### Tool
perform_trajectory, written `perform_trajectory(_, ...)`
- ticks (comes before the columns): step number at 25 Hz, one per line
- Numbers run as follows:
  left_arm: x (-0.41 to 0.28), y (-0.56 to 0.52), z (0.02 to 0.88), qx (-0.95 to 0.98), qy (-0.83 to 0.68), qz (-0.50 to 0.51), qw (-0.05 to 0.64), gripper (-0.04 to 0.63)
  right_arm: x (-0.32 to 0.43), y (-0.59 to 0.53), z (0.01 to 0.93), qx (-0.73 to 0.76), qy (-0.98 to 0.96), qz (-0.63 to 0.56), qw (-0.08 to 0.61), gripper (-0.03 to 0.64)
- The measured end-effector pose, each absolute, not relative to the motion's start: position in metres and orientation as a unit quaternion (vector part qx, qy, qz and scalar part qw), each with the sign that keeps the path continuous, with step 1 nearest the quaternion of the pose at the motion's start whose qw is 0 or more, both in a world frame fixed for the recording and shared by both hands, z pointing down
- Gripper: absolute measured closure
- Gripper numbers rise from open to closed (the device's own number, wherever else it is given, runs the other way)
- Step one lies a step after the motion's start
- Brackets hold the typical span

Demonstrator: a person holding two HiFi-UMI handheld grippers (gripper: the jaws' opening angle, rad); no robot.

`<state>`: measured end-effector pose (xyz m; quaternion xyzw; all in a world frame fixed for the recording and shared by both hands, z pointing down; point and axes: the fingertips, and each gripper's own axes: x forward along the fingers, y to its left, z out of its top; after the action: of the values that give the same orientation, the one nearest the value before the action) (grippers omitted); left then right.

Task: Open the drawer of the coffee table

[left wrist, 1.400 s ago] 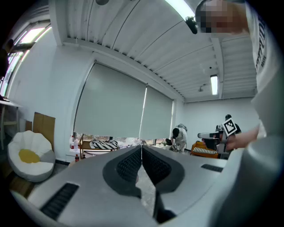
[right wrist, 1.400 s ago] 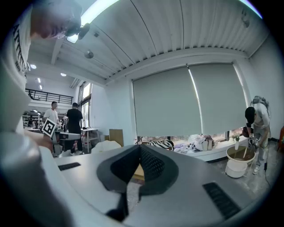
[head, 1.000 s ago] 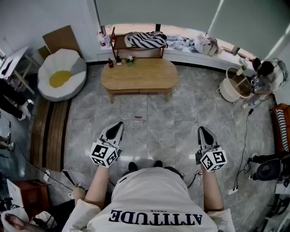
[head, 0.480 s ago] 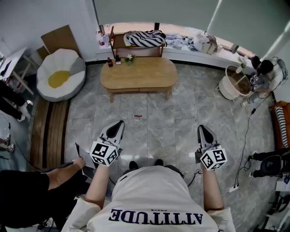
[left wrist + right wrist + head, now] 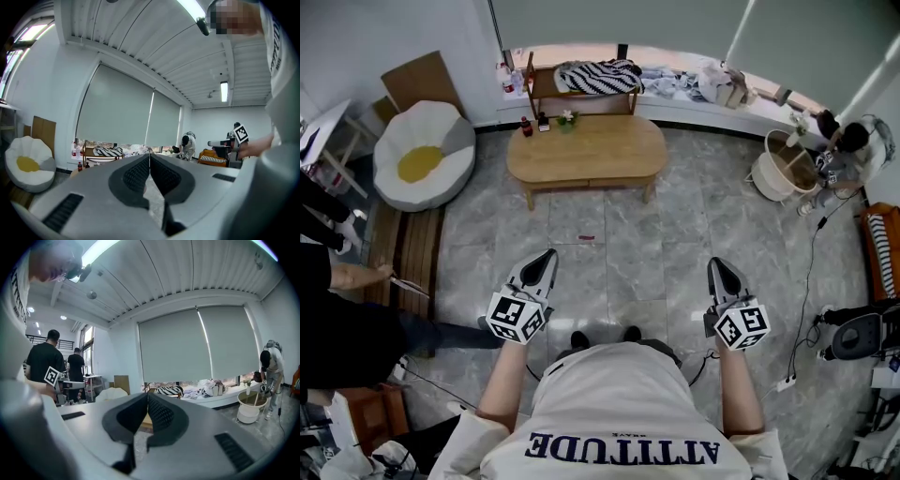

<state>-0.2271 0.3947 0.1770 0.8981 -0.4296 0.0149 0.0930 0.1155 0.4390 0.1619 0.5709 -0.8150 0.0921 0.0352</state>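
Bystander [image 5: 342, 328] moved since half a second ago: was crouched lower left with a hand out near my left gripper [image 5: 547, 258], now at the left edge of the head view, one leg stretched over the floor toward that gripper. My grippers sit where they were. Left gripper: clenched, pads [image 5: 138, 176] meet at the tips, nothing between them. Right gripper [image 5: 716, 269]: same, clenched and empty. I hold both out in front of me over floor tiles [image 5: 619, 253], one either side of my body, pointing toward the table [image 5: 586, 150]. Table is well ahead of both, across the floor. Drawer [image 5: 619, 185] sits in its near apron, flush, not pulled out. Neither gripper is near it. Bottles [image 5: 532, 125] and a small plant [image 5: 569, 121] on the table's far left corner. Shelf [image 5: 581, 94] with striped cloth [image 5: 598, 77] behind it. Beanbag [image 5: 422, 150] left of the table, basket [image 5: 780, 173] right of it with a person [image 5: 848, 141] just beside. Small red scrap [image 5: 587, 238] on the floor between me and the table
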Motion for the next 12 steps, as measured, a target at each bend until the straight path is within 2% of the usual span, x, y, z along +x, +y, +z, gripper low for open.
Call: perform_trajectory(12,-0.283,0.396,0.187,0.907,-0.409,0.026,0.099,0.575,0.056,0.443,0.17,0.585,-0.804,0.101,0.037,0.598)
